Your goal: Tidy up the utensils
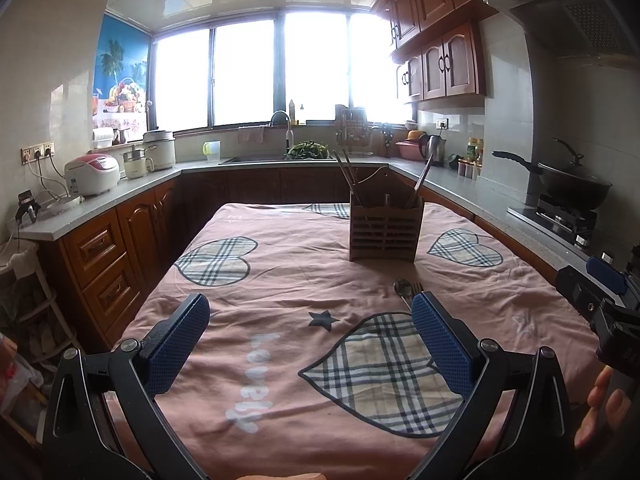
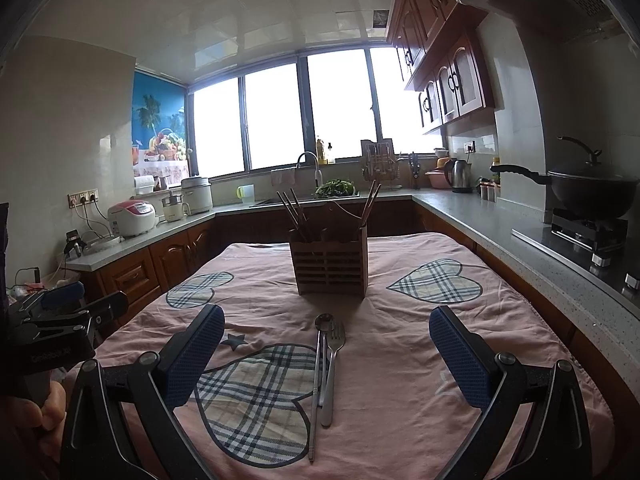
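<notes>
Utensils (image 2: 326,364) lying loose on the pink tablecloth (image 2: 400,360), lower middle of the right wrist frame.

A spoon, a fork and what looks like a metal chopstick sit bunched together, just in front of the wooden holder (image 2: 329,266) with chopsticks in it. Right gripper (image 2: 326,354) is wide open with nothing in it, left gripper (image 1: 310,342) too, both above the cloth.

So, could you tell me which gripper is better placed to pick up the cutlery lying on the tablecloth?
Probably the right gripper: the fork and spoon lie centred between its open fingers, while the left gripper sits off to their side.
</notes>
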The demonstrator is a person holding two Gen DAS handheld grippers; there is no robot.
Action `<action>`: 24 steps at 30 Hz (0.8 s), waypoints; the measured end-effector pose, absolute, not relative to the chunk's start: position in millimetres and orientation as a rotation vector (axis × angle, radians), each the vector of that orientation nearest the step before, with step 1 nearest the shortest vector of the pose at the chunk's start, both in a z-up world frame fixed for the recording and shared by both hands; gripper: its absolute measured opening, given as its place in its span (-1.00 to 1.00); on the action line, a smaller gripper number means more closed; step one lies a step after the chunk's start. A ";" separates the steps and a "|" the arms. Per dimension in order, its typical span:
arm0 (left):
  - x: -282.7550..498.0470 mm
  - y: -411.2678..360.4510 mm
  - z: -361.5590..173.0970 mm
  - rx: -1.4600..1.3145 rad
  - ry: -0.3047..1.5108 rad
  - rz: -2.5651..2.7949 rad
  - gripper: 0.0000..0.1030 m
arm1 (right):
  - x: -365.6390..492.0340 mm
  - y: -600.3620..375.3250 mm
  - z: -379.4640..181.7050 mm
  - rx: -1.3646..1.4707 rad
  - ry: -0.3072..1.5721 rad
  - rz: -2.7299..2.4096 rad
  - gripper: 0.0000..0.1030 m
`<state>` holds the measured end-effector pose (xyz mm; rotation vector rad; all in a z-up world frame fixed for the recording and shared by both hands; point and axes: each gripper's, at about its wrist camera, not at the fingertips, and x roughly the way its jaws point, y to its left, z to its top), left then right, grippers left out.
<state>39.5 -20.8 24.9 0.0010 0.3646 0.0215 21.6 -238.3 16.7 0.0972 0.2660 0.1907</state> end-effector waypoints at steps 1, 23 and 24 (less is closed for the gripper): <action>39.6 -20.8 25.0 0.001 0.365 0.021 1.00 | 21.6 -238.3 16.9 0.097 0.266 0.191 1.00; 37.3 -22.5 29.7 0.023 0.345 0.032 1.00 | 22.0 -238.1 17.6 0.097 0.265 0.189 1.00; 37.4 -22.4 30.0 0.022 0.345 0.032 1.00 | 21.9 -238.1 18.3 0.097 0.265 0.189 1.00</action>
